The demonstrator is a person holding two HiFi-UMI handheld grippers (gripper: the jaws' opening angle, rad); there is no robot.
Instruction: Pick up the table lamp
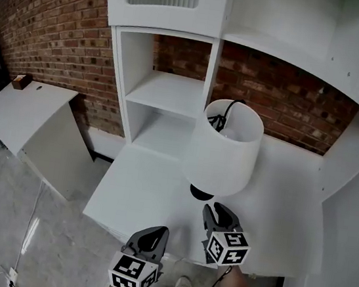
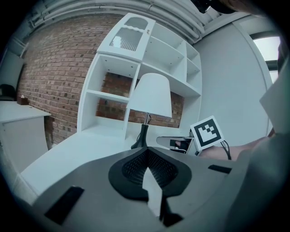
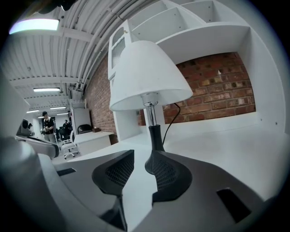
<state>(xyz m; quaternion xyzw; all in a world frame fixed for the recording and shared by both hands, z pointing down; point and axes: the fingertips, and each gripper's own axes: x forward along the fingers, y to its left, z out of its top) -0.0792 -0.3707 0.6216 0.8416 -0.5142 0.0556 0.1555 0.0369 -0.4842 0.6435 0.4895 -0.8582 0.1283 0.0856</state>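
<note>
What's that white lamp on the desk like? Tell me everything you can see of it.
The white table lamp stands upright on the white desk, before a brick wall. It has a tapered white shade, a shiny metal stem, a black flared base and a black cord trailing behind. Nothing touches it but the desk.

white shelving [image 1: 128, 66] and a white desk [image 1: 140, 190] against a brick wall [image 1: 51, 22].
</note>
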